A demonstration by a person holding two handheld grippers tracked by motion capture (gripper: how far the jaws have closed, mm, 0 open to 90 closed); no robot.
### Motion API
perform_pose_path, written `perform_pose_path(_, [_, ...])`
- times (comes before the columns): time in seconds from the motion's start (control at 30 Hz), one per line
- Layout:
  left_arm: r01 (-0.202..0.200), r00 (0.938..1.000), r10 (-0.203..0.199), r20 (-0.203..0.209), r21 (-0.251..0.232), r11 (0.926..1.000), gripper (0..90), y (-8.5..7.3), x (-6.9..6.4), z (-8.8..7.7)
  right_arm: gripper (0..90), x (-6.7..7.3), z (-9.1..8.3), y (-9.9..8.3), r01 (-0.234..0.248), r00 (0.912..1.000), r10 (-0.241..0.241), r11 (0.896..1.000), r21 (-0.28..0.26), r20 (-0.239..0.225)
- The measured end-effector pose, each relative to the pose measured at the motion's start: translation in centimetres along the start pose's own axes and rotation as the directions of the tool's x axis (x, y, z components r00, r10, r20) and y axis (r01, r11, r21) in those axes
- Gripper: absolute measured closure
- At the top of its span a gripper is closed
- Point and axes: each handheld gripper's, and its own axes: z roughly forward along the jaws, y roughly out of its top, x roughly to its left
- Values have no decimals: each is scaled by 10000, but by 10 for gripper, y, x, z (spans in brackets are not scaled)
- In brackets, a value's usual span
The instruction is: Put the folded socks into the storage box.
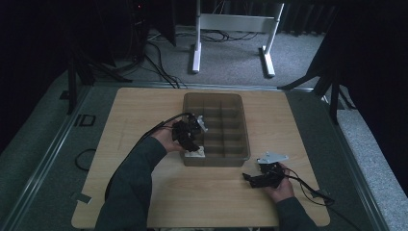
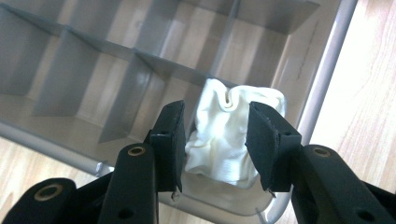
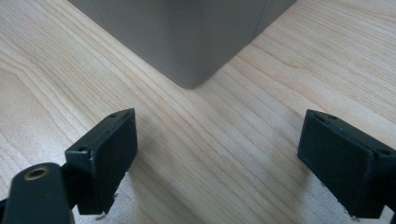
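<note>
dark room, grey carpet [image 1: 231,57], white frame [image 1: 235,24]

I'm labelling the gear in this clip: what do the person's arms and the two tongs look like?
Both forearms wear dark long sleeves. The left tongs and right tongs are black, with blocky flat pads and brass-ringed holes. Each carries a grey three-cornered plate and trails a black cable.

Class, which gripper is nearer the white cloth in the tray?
Left. The left gripper hangs just above the cloth, jaws open astride it. The right gripper rests on the table outside the tray.
</note>
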Motion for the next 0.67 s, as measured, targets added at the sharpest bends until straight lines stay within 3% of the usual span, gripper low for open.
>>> perform_pose_path(0.1, [320, 9994, -313, 117, -594, 9977, 575, -7, 3, -4, 117, 0, 0, 0, 0, 10000, 0, 10000, 0, -1])
perform_pose_path(0.23, [586, 9980, -601, -183, -738, 9955, 575, -14, 6, -7, 117, 0, 0, 0, -11, 10000, 11, 10000, 7, -4])
perform_pose_path(0.33, [940, 9950, -974, -213, -1268, 9875, 575, -22, 9, -9, 117, 0, 0, 0, -9, 10000, 9, 10000, 6, -4])
perform_pose_path(0.43, [1163, 9915, -1235, -411, -1465, 9824, 571, -28, 12, -12, 117, 0, 0, 0, -11, 10000, 11, 10000, 7, -5])
perform_pose_path(0.57, [1539, 9840, -1683, -589, -1962, 9684, 566, -38, 15, -14, 117, 0, 0, 0, -9, 10000, 9, 10000, 5, -5])
perform_pose_path(0.67, [1896, 9729, -2128, -905, -2152, 9580, 541, -46, 19, -14, 117, 0, 0, 0, -10, 10000, 10, 10000, 5, -9])
